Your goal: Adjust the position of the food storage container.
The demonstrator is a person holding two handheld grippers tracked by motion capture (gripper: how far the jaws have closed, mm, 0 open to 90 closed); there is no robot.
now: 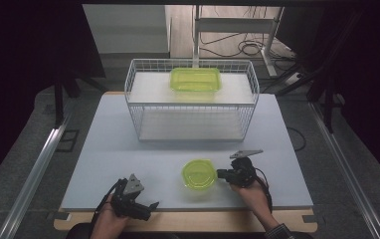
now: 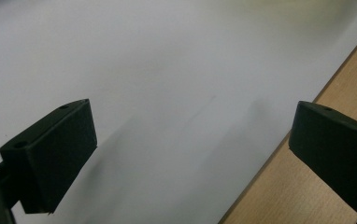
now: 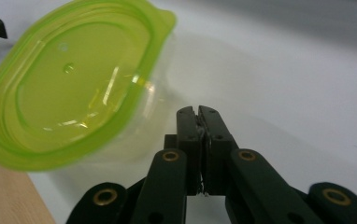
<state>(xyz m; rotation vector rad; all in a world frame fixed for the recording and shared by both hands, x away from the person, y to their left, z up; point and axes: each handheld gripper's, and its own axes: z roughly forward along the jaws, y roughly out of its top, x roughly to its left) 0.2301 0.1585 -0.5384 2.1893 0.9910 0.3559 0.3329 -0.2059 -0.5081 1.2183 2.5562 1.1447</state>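
Left gripper (image 1: pixel 154 204) jaws apart; right gripper (image 1: pixel 219 174) seemingly closed

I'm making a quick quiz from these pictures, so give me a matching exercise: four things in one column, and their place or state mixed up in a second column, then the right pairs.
Things:
1. round container
2. rectangular container
3. left gripper
4. right gripper

Places or states:
A. jaws wide apart, nothing between them
B. inside the wire basket
C. jaws shut together, beside a green lid
D. on the white table, near its front edge

Pairs: 1-D, 2-B, 3-A, 4-C
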